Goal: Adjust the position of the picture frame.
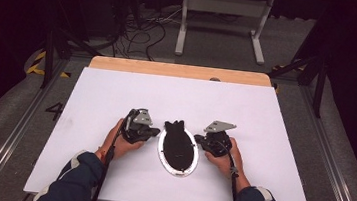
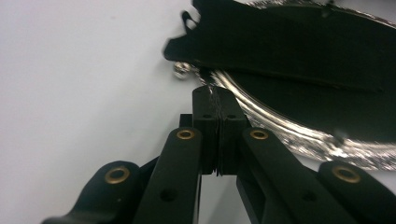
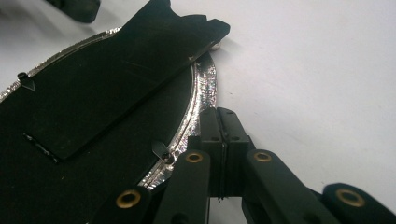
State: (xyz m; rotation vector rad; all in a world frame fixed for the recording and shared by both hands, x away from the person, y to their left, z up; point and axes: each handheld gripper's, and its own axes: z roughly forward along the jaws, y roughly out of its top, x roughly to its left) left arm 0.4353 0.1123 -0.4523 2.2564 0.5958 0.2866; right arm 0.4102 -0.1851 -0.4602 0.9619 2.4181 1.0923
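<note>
1. The table (image 1: 117,94) carried a white top, with a strip of bare wood showing along its far edge.
2. An oval picture frame (image 1: 177,150) with a silvery rim lay face down on the white top, near the middle between the left and right edges and closer to the near edge than to the far one.
3. Its black backing faced up, and a black stand (image 1: 174,128) on that backing reached past the rim toward the far edge.
4. In the left gripper view the silvery rim (image 2: 280,126) lay flat against the white surface.
5. The rest of the white top was plain and evenly lit.
</note>
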